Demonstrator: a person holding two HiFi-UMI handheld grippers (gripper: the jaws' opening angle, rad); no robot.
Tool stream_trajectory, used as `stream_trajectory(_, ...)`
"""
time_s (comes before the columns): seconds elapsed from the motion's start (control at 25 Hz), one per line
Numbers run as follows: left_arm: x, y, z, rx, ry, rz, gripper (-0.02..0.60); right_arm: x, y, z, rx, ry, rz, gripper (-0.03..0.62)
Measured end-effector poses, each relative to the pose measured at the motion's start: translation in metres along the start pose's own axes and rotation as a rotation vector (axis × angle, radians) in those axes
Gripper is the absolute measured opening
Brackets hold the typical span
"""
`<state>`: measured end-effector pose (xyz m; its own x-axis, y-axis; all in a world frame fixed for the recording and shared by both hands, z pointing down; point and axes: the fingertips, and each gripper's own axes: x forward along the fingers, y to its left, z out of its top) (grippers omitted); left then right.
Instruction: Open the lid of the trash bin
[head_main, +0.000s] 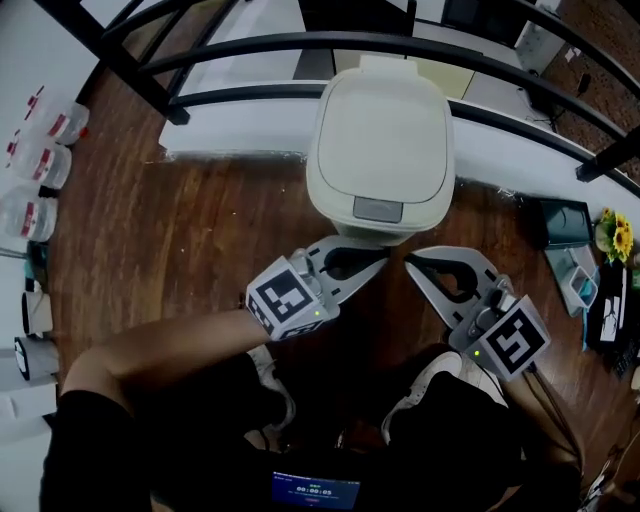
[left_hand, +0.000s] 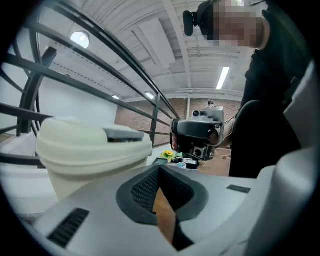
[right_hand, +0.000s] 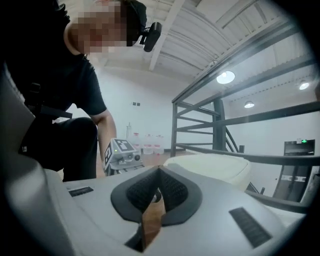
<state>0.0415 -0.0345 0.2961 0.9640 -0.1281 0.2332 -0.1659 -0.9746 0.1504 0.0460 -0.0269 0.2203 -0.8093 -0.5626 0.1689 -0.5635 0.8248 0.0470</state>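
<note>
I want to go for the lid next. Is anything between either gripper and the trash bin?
Nothing visible does. The left gripper and right gripper, jaws shut, hover over bare wooden floor right before the trash bin, whose lid is down.

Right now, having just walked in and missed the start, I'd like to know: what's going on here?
A person stands on a wooden floor facing a cream trash bin, with a gripper in each hand. The bin's lid is down, not yet opened. The left gripper and the right gripper both have their jaws together and hold nothing. Their tips point at the bin's front, below the grey tab, and neither is on the lid.
</note>
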Motion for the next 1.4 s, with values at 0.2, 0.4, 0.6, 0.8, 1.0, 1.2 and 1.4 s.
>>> stream_trajectory(0.2,0.019,0.021,-0.05,-0.083,0.007,0.086,0.02,0.012,-0.005,-0.061,0.084,0.022,-0.024,0.021)
stream_trajectory(0.4,0.039,0.038,-0.103,-0.132,0.008,0.204,0.02,0.019,-0.01,-0.103,0.117,0.025,-0.026,0.02)
stream_trajectory(0.6,0.052,0.055,-0.15,-0.198,0.027,0.314,0.02,0.027,-0.007,-0.138,0.136,0.045,-0.035,0.02)
stream_trajectory(0.8,0.059,0.074,-0.189,-0.257,0.036,0.427,0.021,0.035,-0.006,-0.172,0.178,0.052,-0.036,0.02)
stream_trajectory(1.0,0.065,0.079,-0.222,-0.258,0.07,0.447,0.021,0.051,-0.008,-0.197,0.231,0.059,-0.051,0.02)
stream_trajectory(1.2,0.073,0.09,-0.25,-0.277,0.08,0.462,0.021,0.056,-0.008,-0.224,0.295,0.093,-0.056,0.02)
stream_trajectory(1.4,0.081,0.107,-0.272,-0.335,0.098,0.494,0.021,0.061,-0.016,-0.251,0.329,0.144,-0.088,0.02)
